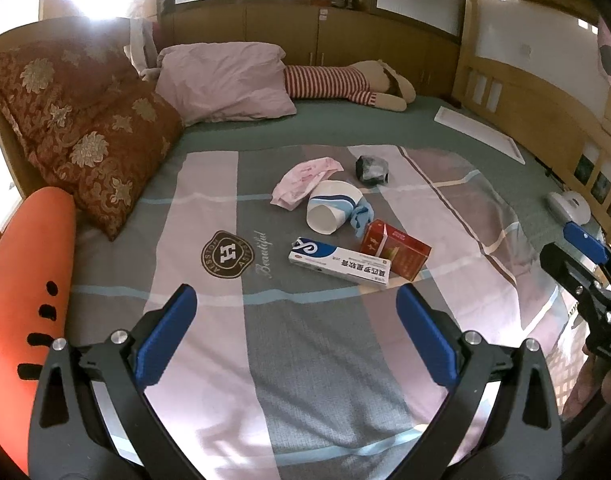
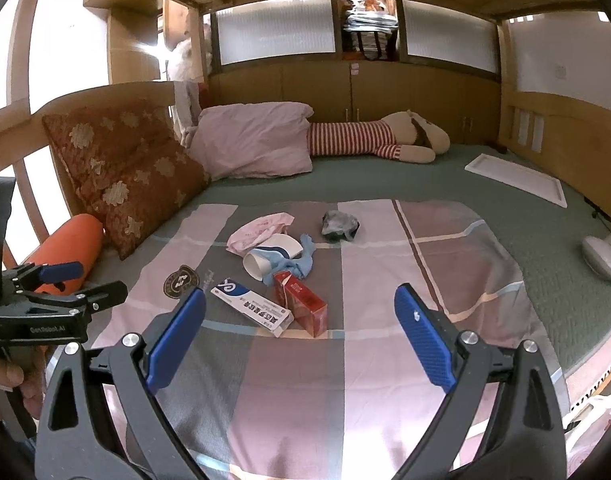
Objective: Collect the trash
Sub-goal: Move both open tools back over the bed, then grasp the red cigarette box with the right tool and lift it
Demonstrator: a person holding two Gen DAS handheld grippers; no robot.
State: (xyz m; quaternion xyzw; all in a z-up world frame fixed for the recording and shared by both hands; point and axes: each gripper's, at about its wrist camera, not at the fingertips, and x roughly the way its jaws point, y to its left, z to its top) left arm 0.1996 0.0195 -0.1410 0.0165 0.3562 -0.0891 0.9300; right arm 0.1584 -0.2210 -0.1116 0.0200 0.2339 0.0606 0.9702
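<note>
Trash lies in a cluster on the checked bed sheet (image 1: 209, 208): a pink wrapper (image 1: 301, 182) (image 2: 257, 230), a tipped paper cup (image 1: 329, 208) (image 2: 269, 258), a crumpled blue glove (image 1: 361, 216) (image 2: 301, 262), a dark crumpled wad (image 1: 371, 170) (image 2: 339, 224), a white-and-blue carton (image 1: 339, 262) (image 2: 251, 308) and a red box (image 1: 395, 250) (image 2: 301, 306). My left gripper (image 1: 297, 300) is open, short of the carton, holding nothing. My right gripper (image 2: 301, 304) is open too, empty, with the red box beyond its tips.
Patterned red cushions (image 1: 85, 132), a pink pillow (image 1: 225, 80) and a striped plush toy (image 1: 345, 84) line the far side. An orange bolster (image 1: 29, 280) lies at the left. A white panel (image 1: 477, 130) and a white device (image 2: 605, 256) rest at the right.
</note>
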